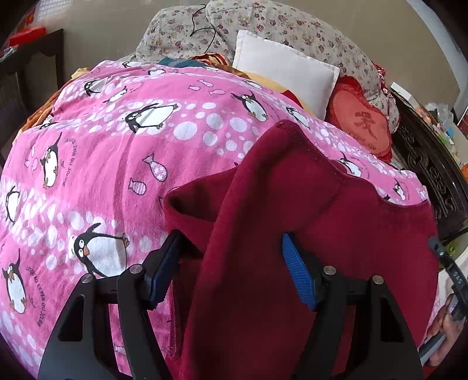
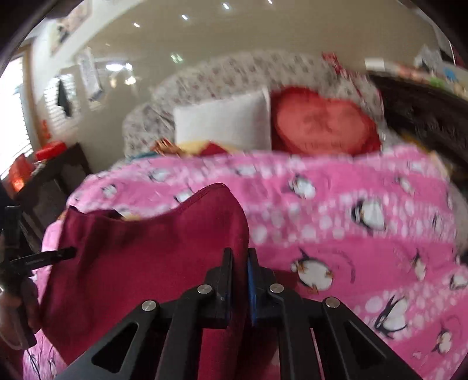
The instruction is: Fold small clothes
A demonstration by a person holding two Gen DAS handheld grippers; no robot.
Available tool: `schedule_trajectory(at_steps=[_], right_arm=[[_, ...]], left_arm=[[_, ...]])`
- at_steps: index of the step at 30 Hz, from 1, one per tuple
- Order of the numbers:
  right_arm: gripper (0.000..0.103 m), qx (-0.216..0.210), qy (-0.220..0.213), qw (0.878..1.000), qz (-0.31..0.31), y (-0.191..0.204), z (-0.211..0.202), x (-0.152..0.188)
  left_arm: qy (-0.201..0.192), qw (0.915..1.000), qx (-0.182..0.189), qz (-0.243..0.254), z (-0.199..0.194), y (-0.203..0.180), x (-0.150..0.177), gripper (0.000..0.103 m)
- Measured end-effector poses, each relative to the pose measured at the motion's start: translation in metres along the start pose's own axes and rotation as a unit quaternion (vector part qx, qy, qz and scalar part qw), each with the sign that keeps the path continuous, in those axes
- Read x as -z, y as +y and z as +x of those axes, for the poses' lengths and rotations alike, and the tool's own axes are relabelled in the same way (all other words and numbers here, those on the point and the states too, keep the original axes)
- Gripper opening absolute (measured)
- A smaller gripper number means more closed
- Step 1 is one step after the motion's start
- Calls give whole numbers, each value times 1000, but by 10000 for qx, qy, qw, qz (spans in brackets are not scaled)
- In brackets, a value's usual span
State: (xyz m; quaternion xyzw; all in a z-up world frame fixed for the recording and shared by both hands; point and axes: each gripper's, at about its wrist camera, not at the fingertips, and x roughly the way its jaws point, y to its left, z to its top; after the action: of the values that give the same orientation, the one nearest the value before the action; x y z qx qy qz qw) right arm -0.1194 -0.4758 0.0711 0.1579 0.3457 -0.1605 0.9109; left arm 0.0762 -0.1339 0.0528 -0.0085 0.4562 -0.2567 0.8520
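Nearest you, your right gripper (image 2: 240, 280) is pinching the maroon garment (image 2: 146, 263) between nearly closed fingers, with a fold of the cloth running up through the narrow gap; your left gripper (image 1: 231, 269) is standing wide apart, and the same garment (image 1: 292, 233) is draping between its blue pads (image 1: 298, 274) without being clamped, as far as the left wrist view shows. The cloth is hanging lifted off the pink penguin blanket (image 1: 117, 146), bunched and creased rather than spread flat; no neat fold is showing yet, so you are probably early in the task, with the laying-out, the folds and the smoothing all left to do. Beyond the blanket a white pillow (image 1: 280, 70) and a red heart cushion (image 1: 359, 122) are leaning against the floral bedding (image 1: 292, 26); the right wrist view is blurring, so finer detail there cannot be told.
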Motion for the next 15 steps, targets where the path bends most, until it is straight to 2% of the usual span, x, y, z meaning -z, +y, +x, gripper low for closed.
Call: schedule_trajectory(at_steps=[1,3,4,6,9,11,15], right_arm=[[8,20,93,9999,33,-2,8,1],[10,-14,3,9999,136,-7,7,3],[21,-19,-92,9997,237,-10,-2,3],[35,63,-302,9987,416,-10,-22,1],[36,-298,-548,9969,481,0,-55,3],[36,-681,-434,9963,277,18,-67,11],[36,-869,-97,9961,-88,46,-67,32]], left_arm=[[-6,10000,-25,2,0,-1,0,71],[3,10000,-78,16,-2,-3,0,71],[7,10000,-91,24,-4,-3,0,71],[-52,9997,-226,105,-15,-3,1,71],[-106,9992,-372,120,-32,4,8,71],[-168,9994,-302,49,-45,12,18,71],[-266,9996,-106,11,-64,22,42,71]])
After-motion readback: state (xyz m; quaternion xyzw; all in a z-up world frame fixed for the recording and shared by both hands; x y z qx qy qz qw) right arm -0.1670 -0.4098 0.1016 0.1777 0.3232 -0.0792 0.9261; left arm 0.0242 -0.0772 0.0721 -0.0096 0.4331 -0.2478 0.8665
